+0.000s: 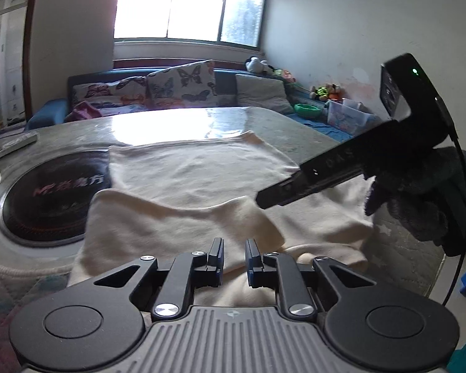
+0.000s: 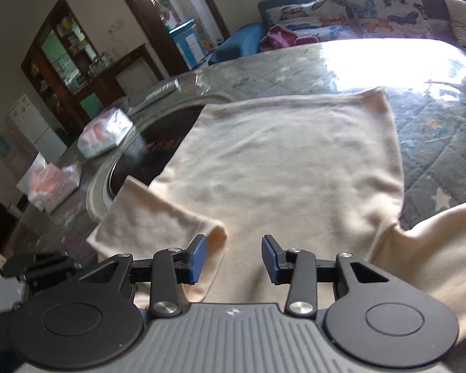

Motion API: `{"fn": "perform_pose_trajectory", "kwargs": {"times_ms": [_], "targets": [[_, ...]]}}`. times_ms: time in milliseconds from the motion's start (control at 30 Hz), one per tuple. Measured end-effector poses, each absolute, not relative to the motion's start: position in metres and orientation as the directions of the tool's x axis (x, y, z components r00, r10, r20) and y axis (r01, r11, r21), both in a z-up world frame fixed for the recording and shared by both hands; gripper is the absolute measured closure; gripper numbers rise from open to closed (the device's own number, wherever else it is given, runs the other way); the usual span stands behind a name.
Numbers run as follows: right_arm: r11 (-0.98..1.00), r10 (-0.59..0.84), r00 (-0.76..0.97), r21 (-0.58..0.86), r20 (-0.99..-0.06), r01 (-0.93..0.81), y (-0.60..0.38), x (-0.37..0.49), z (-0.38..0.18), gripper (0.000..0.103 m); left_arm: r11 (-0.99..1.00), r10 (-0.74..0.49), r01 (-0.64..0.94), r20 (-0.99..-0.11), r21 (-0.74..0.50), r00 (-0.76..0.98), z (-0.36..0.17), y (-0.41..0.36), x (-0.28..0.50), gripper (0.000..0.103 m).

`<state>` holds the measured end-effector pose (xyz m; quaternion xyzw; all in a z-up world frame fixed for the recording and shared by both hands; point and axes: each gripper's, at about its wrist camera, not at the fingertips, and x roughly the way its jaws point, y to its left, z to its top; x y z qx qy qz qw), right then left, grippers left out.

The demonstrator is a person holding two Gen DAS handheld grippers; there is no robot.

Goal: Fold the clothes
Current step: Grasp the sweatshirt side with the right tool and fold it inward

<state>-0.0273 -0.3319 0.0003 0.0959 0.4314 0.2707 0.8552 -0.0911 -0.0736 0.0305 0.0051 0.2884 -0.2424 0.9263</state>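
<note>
A cream long-sleeved top lies spread on the glass-covered table, its hem toward the far edge and its neck end at the near edge, just under both tools. 1 sleeve is already folded in across the body on the left side, which I judge to be the first fold of the task; the other sleeve trails off toward the table's right edge, not yet folded.

The left gripper hovers over the near part of the top with its jaws a narrow gap apart and nothing pinched between them. The right gripper stands wider open above the cloth beside the folded sleeve's cuff, also empty; the fabric lies below its pads, not in them. Both seem placed this way because the sleeve has been laid down and let go.

The top's left edge overlaps a dark round inset in the table.

On the bench along the right wall, a clear plastic bin holds pale items I cannot make out, and a green bowl beside it looks empty.
</note>
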Motion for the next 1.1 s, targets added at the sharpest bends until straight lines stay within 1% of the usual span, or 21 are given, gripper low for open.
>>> {"fn": "perform_pose_trajectory", "kwargs": {"times_ms": [67,133,233,333,433,467,500,533,567,633,667,767,900,1100], "targets": [[0.834,0.550,0.495,0.407,-0.672,-0.373,-0.335,-0.026,0.004,0.064,0.872,-0.463,0.470,-0.546,-0.139,0.698,0.028,-0.081,-0.085,0.087],[0.823,0.566,0.496,0.420,-0.659,-0.382,-0.335,-0.024,0.007,0.064,0.862,-0.477,0.486,-0.558,-0.144,0.680,0.024,-0.088,-0.079,0.084],[0.817,0.574,0.479,0.417,-0.665,-0.399,-0.328,-0.019,0.006,0.064,0.855,-0.481,0.499,-0.573,-0.139,0.664,0.018,-0.096,-0.077,0.083],[0.815,0.568,0.448,0.393,-0.690,-0.426,-0.316,-0.016,-0.002,0.064,0.858,-0.480,0.491,-0.569,-0.147,0.668,0.018,-0.090,-0.082,0.081],[0.811,0.566,0.436,0.380,-0.699,-0.444,-0.308,-0.017,-0.008,0.064,0.875,-0.456,0.465,-0.564,-0.139,0.688,0.021,-0.079,-0.087,0.077],[0.811,0.564,0.437,0.371,-0.701,-0.452,-0.305,-0.018,-0.009,0.066,0.882,-0.443,0.452,-0.560,-0.132,0.700,0.022,-0.074,-0.089,0.076],[0.814,0.554,0.440,0.351,-0.706,-0.462,-0.302,-0.019,-0.008,0.076,0.890,-0.429,0.439,-0.556,-0.126,0.712,0.023,-0.069,-0.091,0.074],[0.817,0.545,0.443,0.331,-0.712,-0.472,-0.299,-0.020,-0.007,0.081,0.899,-0.412,0.421,-0.552,-0.119,0.725,0.024,-0.064,-0.093,0.072],[0.822,0.531,0.452,0.306,-0.717,-0.481,-0.296,-0.021,-0.007,0.083,0.910,-0.392,0.400,-0.547,-0.112,0.739,0.024,-0.060,-0.094,0.069],[0.829,0.504,0.470,0.253,-0.724,-0.498,-0.290,-0.024,-0.005,0.093,0.929,-0.351,0.357,-0.538,-0.098,0.766,0.025,-0.050,-0.097,0.062],[0.827,0.502,0.477,0.238,-0.721,-0.510,-0.288,-0.026,-0.002,0.094,0.938,-0.330,0.335,-0.533,-0.092,0.779,0.026,-0.046,-0.099,0.059],[0.814,0.494,0.511,0.168,-0.703,-0.556,-0.282,-0.032,0.013,0.098,0.959,-0.275,0.271,-0.519,-0.085,0.809,0.026,-0.032,-0.103,0.056],[0.779,0.499,0.566,0.053,-0.656,-0.625,-0.269,-0.042,0.051,0.099,0.975,-0.218,0.208,-0.502,-0.076,0.837,0.027,-0.025,-0.108,0.051],[0.724,0.507,0.639,-0.117,-0.579,-0.680,-0.247,-0.054,0.112,0.099,0.988,-0.152,0.146,-0.496,-0.051,0.855,0.025,-0.024,-0.109,0.049]]}}
